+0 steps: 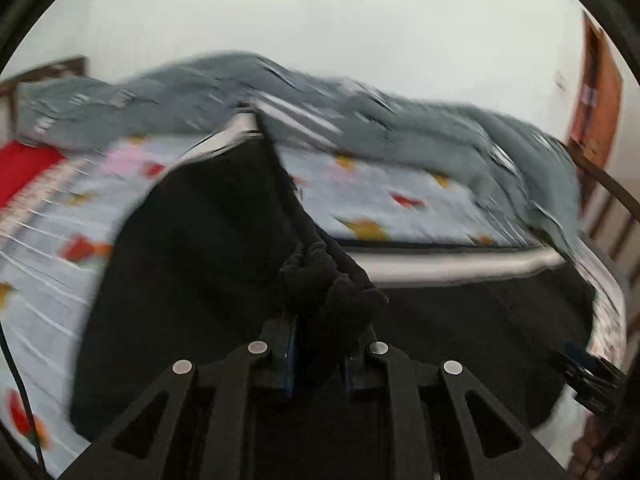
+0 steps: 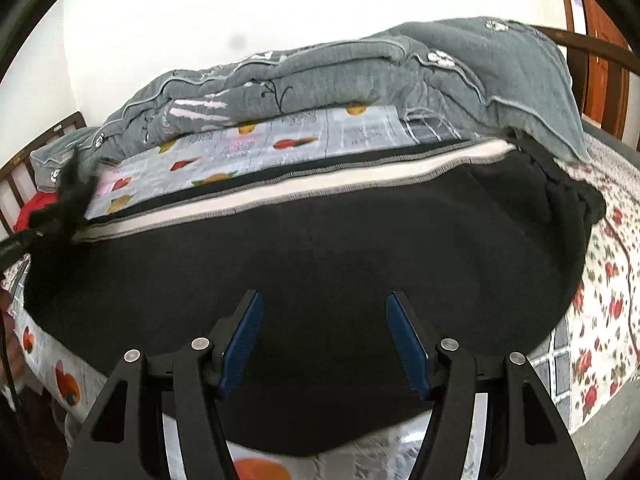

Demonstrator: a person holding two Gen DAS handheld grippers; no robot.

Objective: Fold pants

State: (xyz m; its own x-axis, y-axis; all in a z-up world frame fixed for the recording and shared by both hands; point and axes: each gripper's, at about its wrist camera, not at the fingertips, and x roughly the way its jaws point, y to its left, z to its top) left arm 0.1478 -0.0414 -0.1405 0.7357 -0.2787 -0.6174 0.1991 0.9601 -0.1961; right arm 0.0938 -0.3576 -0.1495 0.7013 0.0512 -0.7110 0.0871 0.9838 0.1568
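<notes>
Black pants (image 2: 320, 264) with a white-and-grey side stripe (image 2: 280, 190), spread flat across the near part of a bed; stripe running along the far edge of the garment, bunched waistband end at the right by the bed's corner. Bed sheet (image 2: 352, 128) pale grey, printed with fruit motifs, showing beyond the stripe; second floral cover (image 2: 600, 288) with red roses at the right side. Grey quilt (image 2: 360, 68), embroidered, heaped along the far side of the bed against a white wall (image 2: 240, 8). Dark wooden bed frame (image 2: 16, 176) at far left, red cloth (image 2: 32, 208) just beside it; brown door (image 2: 600, 20) at upper right. Left gripper (image 1: 320, 344): fingers drawn close, pinching a gathered wad of black pants fabric (image 1: 332, 288); from that pinch a raised flap of the pants, with striped edge (image 1: 224, 136) uppermost, held clear of the sheet; picture heavily blurred. Same gripper, seen at the left edge of the right wrist view, as a dark blurred shape (image 2: 60, 204) with black cloth at the stripe's end. Right gripper (image 2: 324, 340): blue pads (image 2: 244, 344) spread well apart, nothing between them, poised over the middle of the flat pants; contact with the cloth not determinable. Part of a hand (image 1: 592, 452) at the lower right of the left wrist view.
</notes>
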